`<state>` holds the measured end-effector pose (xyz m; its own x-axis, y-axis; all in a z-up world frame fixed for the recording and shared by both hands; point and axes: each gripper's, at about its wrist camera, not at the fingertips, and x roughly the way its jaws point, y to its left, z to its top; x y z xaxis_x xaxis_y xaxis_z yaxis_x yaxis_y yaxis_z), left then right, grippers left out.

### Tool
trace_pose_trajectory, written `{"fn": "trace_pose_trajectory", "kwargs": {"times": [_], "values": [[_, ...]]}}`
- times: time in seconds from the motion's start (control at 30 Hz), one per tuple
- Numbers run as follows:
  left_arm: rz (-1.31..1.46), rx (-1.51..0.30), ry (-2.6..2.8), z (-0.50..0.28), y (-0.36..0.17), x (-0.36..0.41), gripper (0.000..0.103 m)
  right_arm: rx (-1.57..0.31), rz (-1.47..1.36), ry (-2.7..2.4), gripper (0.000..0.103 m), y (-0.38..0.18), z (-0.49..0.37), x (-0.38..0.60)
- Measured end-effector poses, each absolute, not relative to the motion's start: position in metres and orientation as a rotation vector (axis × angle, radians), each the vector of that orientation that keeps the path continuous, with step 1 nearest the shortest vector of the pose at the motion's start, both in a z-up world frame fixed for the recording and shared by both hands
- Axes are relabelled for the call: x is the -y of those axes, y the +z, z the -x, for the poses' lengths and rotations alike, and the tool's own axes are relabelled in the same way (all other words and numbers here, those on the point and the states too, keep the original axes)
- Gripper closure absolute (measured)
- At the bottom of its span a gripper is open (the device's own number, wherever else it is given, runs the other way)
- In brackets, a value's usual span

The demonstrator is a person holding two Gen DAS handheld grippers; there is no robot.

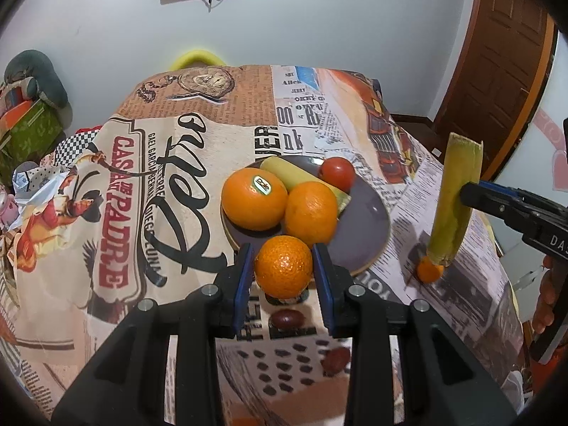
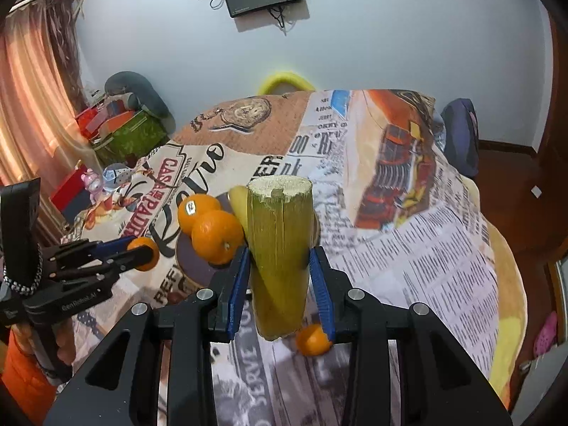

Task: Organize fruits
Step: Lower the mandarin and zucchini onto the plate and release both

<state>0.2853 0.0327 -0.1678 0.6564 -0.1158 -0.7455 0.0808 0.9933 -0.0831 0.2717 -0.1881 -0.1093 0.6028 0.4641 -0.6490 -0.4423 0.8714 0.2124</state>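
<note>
My left gripper [image 1: 283, 269] is shut on a small mandarin [image 1: 283, 267] and holds it just above the near rim of a grey plate [image 1: 365, 220]. On the plate lie two oranges [image 1: 254, 198], a yellow-green cane piece [image 1: 294, 174] and a red fruit [image 1: 337, 173]. My right gripper [image 2: 280, 277] is shut on a long yellow-green cane stick [image 2: 280, 248], held upright to the right of the plate; it also shows in the left wrist view [image 1: 454, 202]. A small orange [image 2: 312, 340] lies on the cloth under the stick.
The table is covered with a printed newspaper-style cloth [image 1: 142, 191]. Two dark red fruits [image 1: 287, 318] lie on the cloth below my left gripper. Boxes and cushions [image 2: 124, 127] are stacked to the left of the table. A wooden door [image 1: 497, 71] stands at the right.
</note>
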Motion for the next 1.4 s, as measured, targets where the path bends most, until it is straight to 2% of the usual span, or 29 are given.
{"fn": "trace_pose_trajectory", "kwargs": {"times": [1.0,1.17,1.4], "values": [[0.074,-0.901,-0.115,-0.33,-0.204,-0.038,0.07,-0.83,0.103,0.508,0.071,-0.151,-0.338,0.132],[0.066,-0.899,-0.109,-0.331,-0.205,-0.037,0.067,-0.83,0.122,0.499,0.068,-0.157,-0.339,0.133],[0.087,-0.904,-0.098,-0.331,-0.206,-0.041,0.055,-0.854,0.119,0.499,0.068,-0.16,-0.34,0.136]]}}
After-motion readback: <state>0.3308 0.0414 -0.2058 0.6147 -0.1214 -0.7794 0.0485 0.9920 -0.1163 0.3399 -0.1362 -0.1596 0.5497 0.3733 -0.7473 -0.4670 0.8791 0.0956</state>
